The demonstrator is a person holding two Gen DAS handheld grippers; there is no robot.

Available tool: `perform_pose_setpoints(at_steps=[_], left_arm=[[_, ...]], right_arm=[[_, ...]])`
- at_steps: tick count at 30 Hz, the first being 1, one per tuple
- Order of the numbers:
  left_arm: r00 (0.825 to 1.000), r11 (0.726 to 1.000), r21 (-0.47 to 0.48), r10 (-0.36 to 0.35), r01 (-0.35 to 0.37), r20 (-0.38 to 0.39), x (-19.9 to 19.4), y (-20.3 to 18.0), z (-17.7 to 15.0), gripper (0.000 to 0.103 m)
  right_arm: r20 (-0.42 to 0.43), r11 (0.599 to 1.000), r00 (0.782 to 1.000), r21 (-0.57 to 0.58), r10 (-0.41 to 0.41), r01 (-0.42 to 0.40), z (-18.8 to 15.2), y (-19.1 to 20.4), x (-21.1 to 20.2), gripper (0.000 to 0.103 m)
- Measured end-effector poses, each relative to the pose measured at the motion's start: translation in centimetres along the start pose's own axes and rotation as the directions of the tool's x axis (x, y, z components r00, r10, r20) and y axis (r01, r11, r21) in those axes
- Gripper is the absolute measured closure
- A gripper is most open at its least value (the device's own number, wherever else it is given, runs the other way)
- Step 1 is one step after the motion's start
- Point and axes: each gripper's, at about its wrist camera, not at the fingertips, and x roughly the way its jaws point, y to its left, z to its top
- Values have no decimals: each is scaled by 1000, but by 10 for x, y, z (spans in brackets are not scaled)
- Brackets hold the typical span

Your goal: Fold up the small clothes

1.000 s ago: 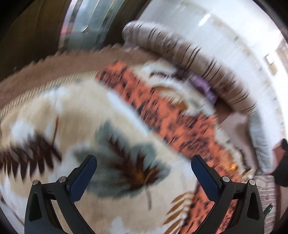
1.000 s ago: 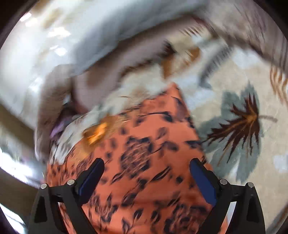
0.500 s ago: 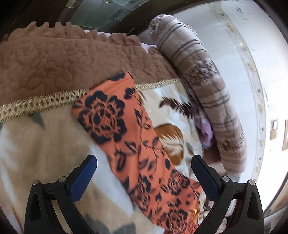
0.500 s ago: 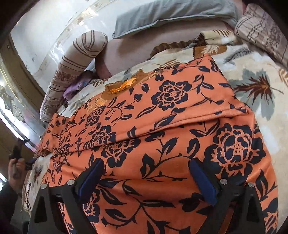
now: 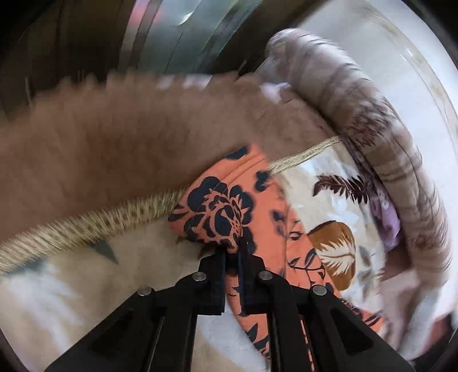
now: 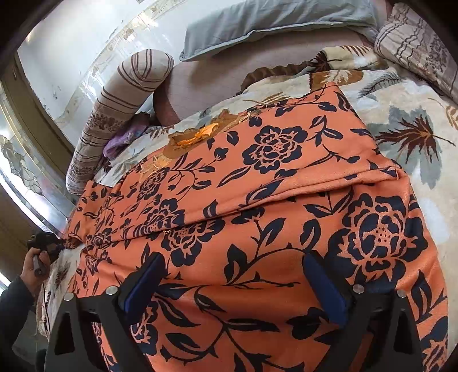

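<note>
An orange garment with dark blue flowers lies spread on a leaf-print blanket, one part folded over across its middle. My right gripper is open, its blue pads just above the near part of the cloth. My left gripper is shut on the far corner of the same garment, bunching it near the brown quilt. In the right wrist view the left gripper shows at the far left edge, pinching that corner.
A brown quilt with a woven trim lies beyond the pinched corner. A striped bolster and a purple cloth lie along the wall. A grey pillow and a patterned pillow lie at the bed's head.
My left gripper has closed on the garment's far corner; it was open half a second ago. My right gripper has moved lower and closer over the cloth, still open.
</note>
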Motion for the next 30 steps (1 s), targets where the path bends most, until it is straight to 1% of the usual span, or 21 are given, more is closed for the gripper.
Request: perform_pose_setpoints(at_steps=[2, 3, 4, 5, 7, 9, 10, 11, 13, 15, 16, 17, 18, 19, 20, 21, 23, 24, 25, 27, 30], left_arm=[[997, 994, 107, -15, 7, 74, -33, -33, -3, 96], [993, 985, 170, -29, 9, 115, -52, -53, -6, 96], [985, 969, 246, -69, 28, 159, -79, -82, -12, 96], [978, 955, 293, -110, 53, 180, -98, -103, -18, 96], [955, 912, 394, -212, 117, 206, -139, -152, -39, 96], [927, 844, 501, -323, 191, 190, -178, -203, -73, 96], [913, 805, 547, -373, 230, 166, -193, -225, -92, 96], [897, 755, 598, -423, 270, 129, -206, -251, -116, 96], [874, 663, 673, -484, 327, 52, -220, -295, -165, 96], [865, 586, 723, -500, 366, -32, -218, -330, -209, 96], [865, 554, 739, -496, 384, -78, -212, -346, -234, 95], [865, 530, 742, -483, 410, -133, -203, -356, -255, 95], [864, 504, 743, -461, 440, -200, -192, -364, -277, 89], [863, 473, 747, -428, 467, -268, -177, -371, -299, 70], [870, 447, 760, -374, 473, -322, -159, -374, -325, 57], [883, 432, 777, -327, 458, -338, -145, -373, -345, 40], [911, 407, 816, -228, 411, -345, -119, -360, -374, 40], [916, 406, 822, -195, 400, -350, -110, -352, -378, 40], [921, 415, 822, -175, 390, -348, -101, -342, -375, 40], [937, 451, 821, -161, 349, -309, -96, -316, -357, 40], [965, 516, 816, -143, 261, -218, -96, -268, -319, 36]], right_arm=[[4, 1000, 1000, 9, 12, -12, 0, -2, -1, 4], [7, 1000, 1000, 14, 18, -18, 0, -3, -1, 4], [9, 1000, 1000, 19, 22, -22, 0, -3, -1, 4], [11, 999, 1000, 21, 25, -25, 0, -3, -2, 4], [14, 999, 999, 26, 29, -29, 0, -3, -2, 4], [15, 999, 999, 28, 31, -31, 0, -3, -3, 4], [17, 999, 999, 30, 32, -32, 0, -3, -3, 4], [19, 999, 999, 32, 35, -35, 0, -4, -3, 4], [23, 998, 999, 39, 43, -44, 0, -5, -4, 4], [28, 997, 998, 48, 51, -52, 0, -6, -5, 5], [30, 997, 998, 52, 56, -57, 0, -7, -6, 5], [31, 997, 998, 54, 59, -61, 0, -7, -6, 5], [32, 996, 998, 57, 62, -64, 0, -8, -7, 5], [33, 996, 997, 59, 65, -67, 0, -8, -7, 5], [34, 996, 997, 61, 69, -71, 0, -8, -7, 5], [36, 995, 997, 63, 73, -75, 0, -9, -8, 5], [39, 994, 996, 70, 81, -84, 0, -10, -9, 5], [39, 994, 996, 73, 83, -86, 0, -10, -9, 5], [39, 994, 996, 74, 83, -85, 0, -10, -9, 5], [39, 994, 996, 73, 80, -82, 0, -10, -10, 5], [37, 990, 996, 110, 86, -90, 4, -12, -18, 5]])
